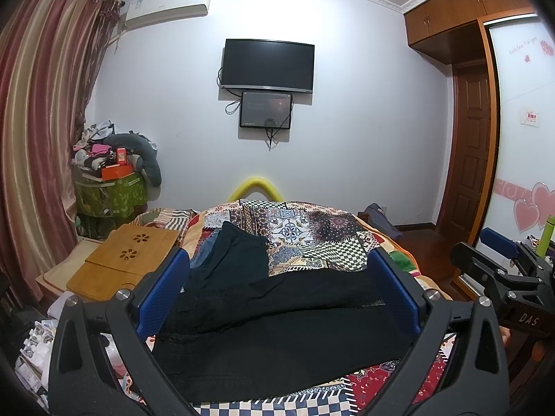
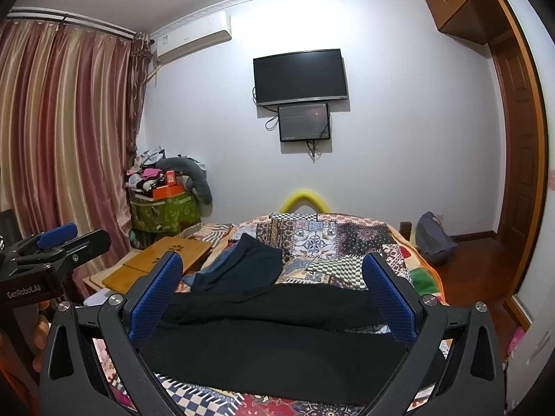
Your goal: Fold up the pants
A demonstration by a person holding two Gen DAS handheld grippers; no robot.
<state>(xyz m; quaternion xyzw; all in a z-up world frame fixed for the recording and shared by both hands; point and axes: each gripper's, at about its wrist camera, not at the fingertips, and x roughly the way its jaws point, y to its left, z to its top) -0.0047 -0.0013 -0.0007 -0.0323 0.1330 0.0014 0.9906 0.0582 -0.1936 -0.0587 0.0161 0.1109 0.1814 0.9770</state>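
Note:
Black pants [image 1: 277, 329] lie flat across the near part of the patchwork bedspread [image 1: 312, 232], the legs running left to right; they also show in the right wrist view [image 2: 277, 339]. My left gripper [image 1: 279, 263] is open and empty, held above the pants, its blue pads [image 1: 163, 294] wide apart. My right gripper [image 2: 274, 267] is also open and empty above the pants, and its side shows at the right edge of the left wrist view [image 1: 499, 253]. The left gripper shows at the left edge of the right wrist view [image 2: 55, 242].
A second dark garment [image 1: 239, 256] over a blue one lies further up the bed, left of centre. A wooden lap table [image 1: 128, 260] stands at the bed's left. A cluttered green box [image 1: 111, 194], curtains, wall TV [image 1: 267, 66] and wardrobe [image 1: 520, 138] surround the bed.

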